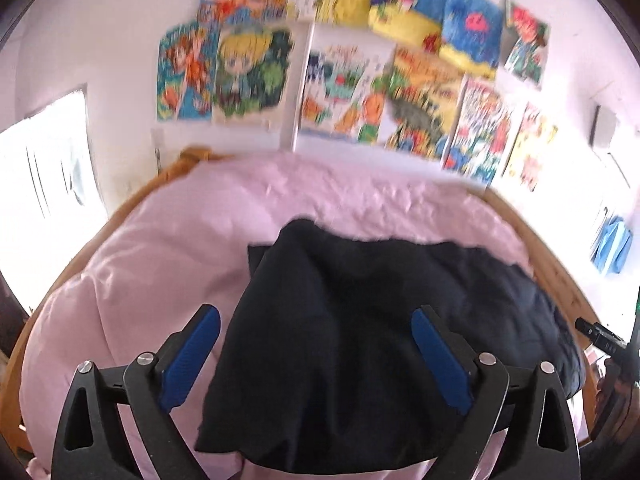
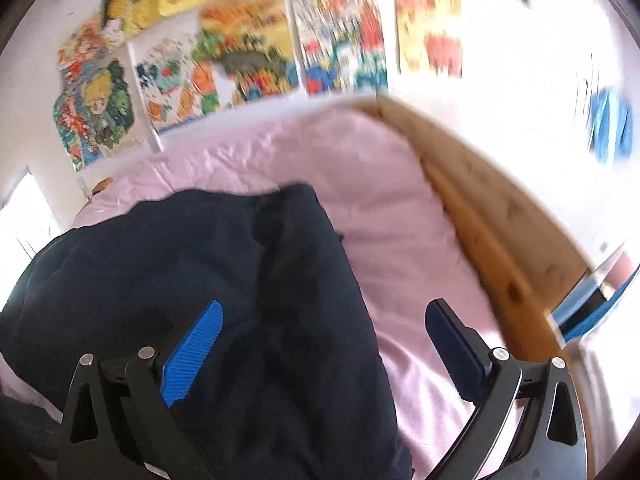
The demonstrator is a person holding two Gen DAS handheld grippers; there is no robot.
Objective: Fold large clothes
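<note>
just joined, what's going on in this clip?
A person with a claw in each hand is folding a dark navy garment on a bed with a pink cover. Both the left claw and right claw are open and hold nothing. The garment lies bunched on the cover, not neatly folded yet.

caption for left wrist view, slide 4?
Left gripper open above a folded dark garment on a pink bedspread.
</note>
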